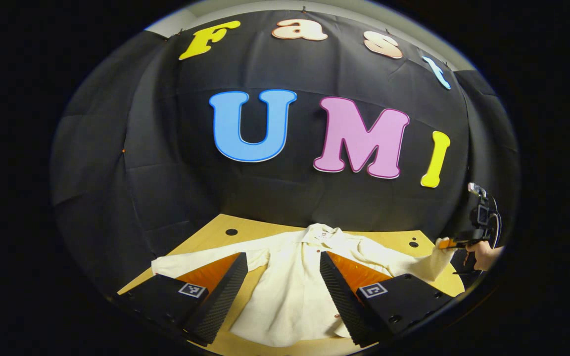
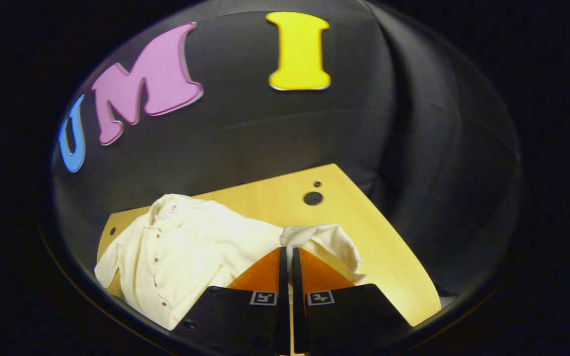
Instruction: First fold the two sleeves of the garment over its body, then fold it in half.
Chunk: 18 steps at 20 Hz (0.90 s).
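On the wooden table (image 1: 218,225), right gripper (image 2: 287,254) pinches the shirt's (image 1: 295,277) sleeve (image 2: 324,242) (left gripper (image 1: 282,267) gapes).

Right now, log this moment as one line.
left gripper: jaws open, above shirt | right gripper: jaws shut on sleeve cuff | sleeves: not yet folded | table: wooden

In the left gripper view the shirt (image 1: 295,277) lies spread on the table (image 1: 225,225), ahead of and between the left gripper's (image 1: 283,262) fingers. The right gripper (image 1: 451,243) sits far right, at a sleeve's (image 1: 423,264) end.
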### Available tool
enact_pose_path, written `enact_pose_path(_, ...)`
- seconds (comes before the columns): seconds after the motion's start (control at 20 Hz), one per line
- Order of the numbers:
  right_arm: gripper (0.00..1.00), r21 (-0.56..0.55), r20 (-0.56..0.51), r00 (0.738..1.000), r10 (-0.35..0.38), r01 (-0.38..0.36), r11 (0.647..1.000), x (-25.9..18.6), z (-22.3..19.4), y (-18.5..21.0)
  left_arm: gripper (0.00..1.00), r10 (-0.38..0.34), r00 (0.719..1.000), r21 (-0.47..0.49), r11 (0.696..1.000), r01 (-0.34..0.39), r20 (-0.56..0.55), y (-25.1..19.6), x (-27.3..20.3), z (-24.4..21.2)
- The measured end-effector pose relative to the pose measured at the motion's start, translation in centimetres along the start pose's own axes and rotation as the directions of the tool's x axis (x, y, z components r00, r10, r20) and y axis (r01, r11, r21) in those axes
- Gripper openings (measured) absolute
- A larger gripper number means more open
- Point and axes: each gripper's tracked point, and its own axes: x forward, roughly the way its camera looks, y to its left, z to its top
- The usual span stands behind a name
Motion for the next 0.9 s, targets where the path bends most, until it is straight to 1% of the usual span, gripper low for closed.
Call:
enact_pose_path(0.1,0.07,-0.03,-0.005,0.997,0.073,-0.073,0.997,0.1,0.7,6.0,0.96,0.022,1.0,-0.007,1.0,-0.022,0.002,2.2,-0.5,-0.1)
enact_pose_path(0.25,0.07,-0.102,-0.011,0.988,0.155,-0.156,0.983,-0.1,1.3,14.5,0.96,0.065,0.998,-0.019,0.998,-0.065,-0.001,6.0,-1.1,-0.3)
enact_pose_path(0.35,0.07,-0.142,-0.026,0.977,0.213,-0.215,0.966,0.4,0.8,19.8,0.96,0.085,0.996,-0.032,0.996,-0.085,-0.011,8.2,-1.5,-0.7)
enact_pose_path(0.5,0.07,-0.188,-0.059,0.953,0.296,-0.302,0.935,-0.1,-0.1,27.6,0.96,0.13,0.991,-0.045,0.99,-0.132,-0.033,11.8,-1.9,-1.6)
enact_pose_path(0.65,0.07,-0.27,-0.107,0.93,0.353,-0.369,0.89,0.3,-2.4,34.2,0.96,0.168,0.984,-0.063,0.983,-0.172,-0.052,14.8,-2.2,-2.5)
enact_pose_path(0.75,0.07,-0.324,-0.126,0.919,0.374,-0.395,0.86,1.0,-4.2,38.2,0.96,0.189,0.98,-0.073,0.978,-0.194,-0.069,16.5,-2.5,-3.4)
enact_pose_path(0.8,0.07,-0.336,-0.143,0.913,0.383,-0.408,0.849,1.2,-5.1,39.9,0.96,0.198,0.977,-0.077,0.976,-0.204,-0.078,17.2,-2.4,-3.8)
enact_pose_path(0.9,0.07,-0.329,-0.169,0.905,0.39,-0.425,0.843,2.0,-6.6,42.4,0.96,0.213,0.973,-0.079,0.972,-0.22,-0.09,18.6,-2.3,-4.4)
